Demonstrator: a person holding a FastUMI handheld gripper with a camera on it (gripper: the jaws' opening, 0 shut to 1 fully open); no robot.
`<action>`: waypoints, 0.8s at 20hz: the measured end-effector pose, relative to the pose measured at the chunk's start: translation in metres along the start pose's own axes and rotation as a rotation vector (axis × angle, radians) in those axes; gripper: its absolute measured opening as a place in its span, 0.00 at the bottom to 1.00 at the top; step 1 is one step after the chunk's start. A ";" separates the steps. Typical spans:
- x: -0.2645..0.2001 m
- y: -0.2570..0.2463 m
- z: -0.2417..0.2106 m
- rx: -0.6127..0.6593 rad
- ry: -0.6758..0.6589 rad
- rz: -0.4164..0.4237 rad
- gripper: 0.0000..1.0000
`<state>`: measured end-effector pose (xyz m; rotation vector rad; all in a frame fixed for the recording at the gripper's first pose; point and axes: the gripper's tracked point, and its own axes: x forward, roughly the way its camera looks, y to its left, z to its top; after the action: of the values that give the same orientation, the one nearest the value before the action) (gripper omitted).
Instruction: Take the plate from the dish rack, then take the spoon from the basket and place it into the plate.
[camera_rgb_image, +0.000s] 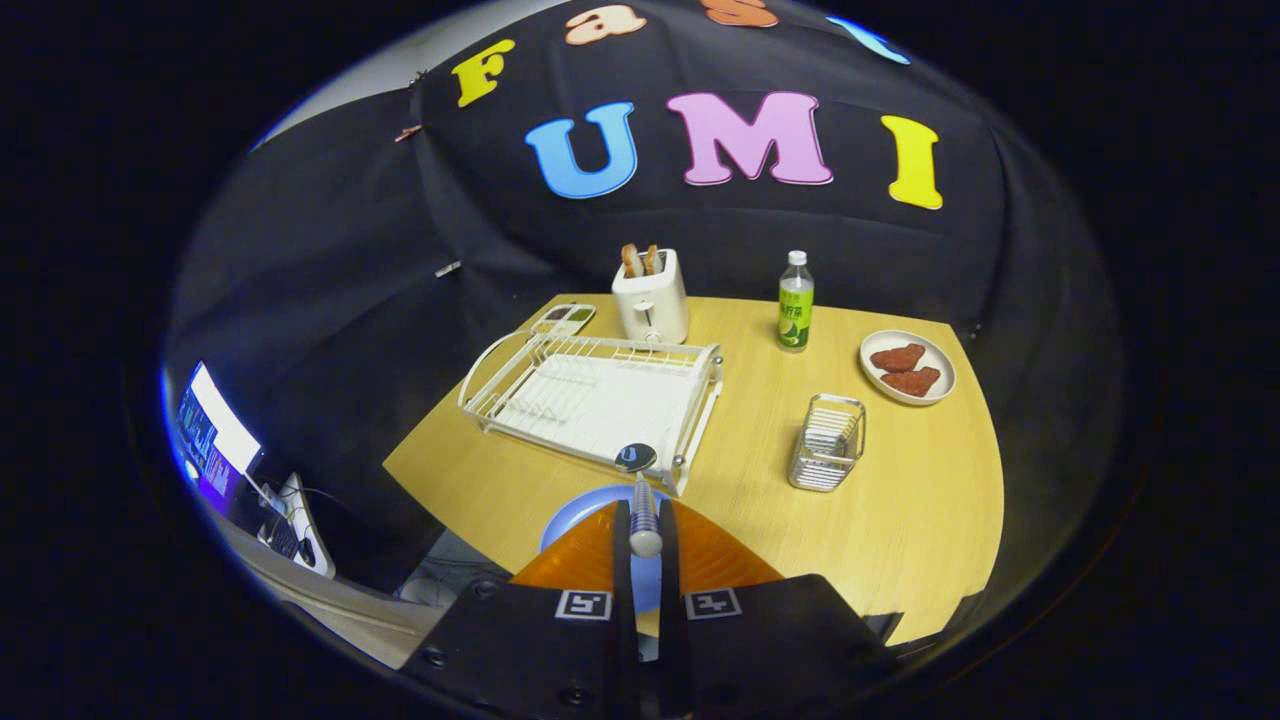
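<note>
Steel gleams between the tongs, which are clamped on the spoon handle, its bowl poking out ahead, above the blue plate at the worktop near edge. Best lower it slowly over the plate's middle before letting go. Much of the plate hides under the tongs; whether the basket, well beyond, holds anything is hard to tell.

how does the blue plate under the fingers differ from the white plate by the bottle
The round blue plate lies beneath the gripper, whose fingers are shut on a metal spoon above it; it holds no food. The round white plate sits beyond the wire basket and holds two brown food pieces. Both rest flat on the wooden table.
</note>
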<state>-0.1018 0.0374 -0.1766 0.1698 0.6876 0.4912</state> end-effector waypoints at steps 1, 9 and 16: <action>0.007 0.007 -0.009 -0.006 0.021 0.007 0.12; 0.075 0.035 -0.074 -0.031 0.159 0.024 0.12; 0.099 0.034 -0.092 -0.026 0.193 -0.003 0.12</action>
<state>-0.1075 0.1144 -0.2927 0.0969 0.8696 0.5175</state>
